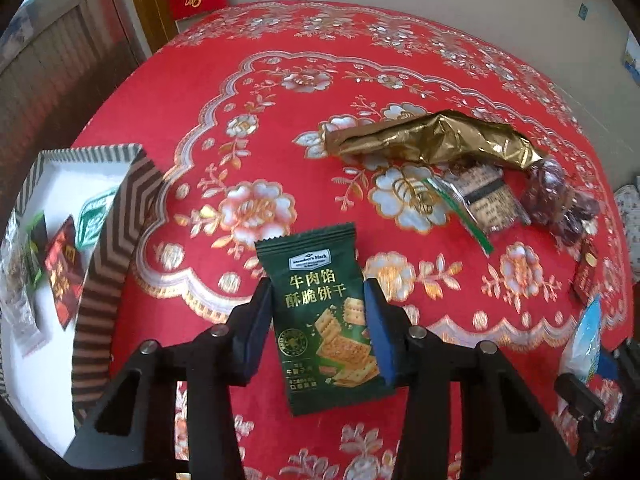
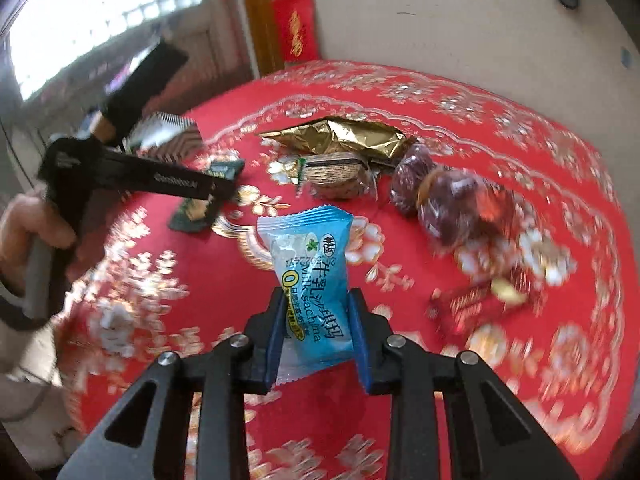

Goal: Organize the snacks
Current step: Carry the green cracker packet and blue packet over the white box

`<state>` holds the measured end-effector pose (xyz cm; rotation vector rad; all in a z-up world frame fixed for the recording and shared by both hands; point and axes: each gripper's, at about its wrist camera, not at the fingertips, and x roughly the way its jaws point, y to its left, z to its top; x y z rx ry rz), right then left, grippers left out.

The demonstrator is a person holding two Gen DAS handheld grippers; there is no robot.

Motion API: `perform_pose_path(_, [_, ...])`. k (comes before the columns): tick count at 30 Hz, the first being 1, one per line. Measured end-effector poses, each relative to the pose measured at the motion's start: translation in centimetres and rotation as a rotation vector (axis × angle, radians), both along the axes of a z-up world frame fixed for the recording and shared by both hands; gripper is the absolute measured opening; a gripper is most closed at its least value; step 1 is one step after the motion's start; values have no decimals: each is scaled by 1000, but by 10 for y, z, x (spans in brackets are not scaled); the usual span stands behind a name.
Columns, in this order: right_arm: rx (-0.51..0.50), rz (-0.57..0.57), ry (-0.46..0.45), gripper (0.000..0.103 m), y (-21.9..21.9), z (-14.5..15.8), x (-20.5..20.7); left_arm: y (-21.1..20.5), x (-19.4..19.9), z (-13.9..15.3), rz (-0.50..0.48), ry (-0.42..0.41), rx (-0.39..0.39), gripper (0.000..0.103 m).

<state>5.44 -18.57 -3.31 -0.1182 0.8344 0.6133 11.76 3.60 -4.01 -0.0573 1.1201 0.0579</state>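
Observation:
My left gripper (image 1: 318, 300) is shut on a dark green cracker packet (image 1: 326, 320), held upright above the red tablecloth. My right gripper (image 2: 316, 308) is shut on a light blue milk sachima packet (image 2: 310, 276); that packet also shows at the right edge of the left wrist view (image 1: 584, 340). A striped box (image 1: 108, 248) with a white inside stands at the left and holds several snack packets (image 1: 62, 268). The left gripper and its green packet (image 2: 200, 208) show at the left of the right wrist view.
On the red flowered tablecloth (image 1: 360, 80) lie a gold foil wrapper (image 1: 432, 140), a clear-wrapped biscuit (image 1: 488, 200), a bag of dark red dates (image 1: 560, 200) and a small red candy (image 2: 468, 304). A wall stands behind the table.

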Motion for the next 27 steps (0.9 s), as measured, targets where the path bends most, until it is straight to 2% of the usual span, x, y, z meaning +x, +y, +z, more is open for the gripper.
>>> perform_pose_path(7, [104, -87, 16, 30, -4, -1, -23, 6, -25, 16, -16, -43, 5, 47])
perform_pose_path(12, [130, -117, 10, 30, -4, 1, -37, 4, -39, 22, -44, -82, 24, 47])
perform_pose_path(16, [153, -143, 13, 30, -4, 2, -43, 1, -45, 20, -67, -82, 16, 47])
perform_pose_path(21, [149, -141, -5, 30, 3, 9, -50, 0, -53, 25, -83, -91, 8, 47])
perform_pose_path(27, [160, -102, -18, 30, 20, 20, -51, 27, -68, 52, -56, -142, 0, 47])
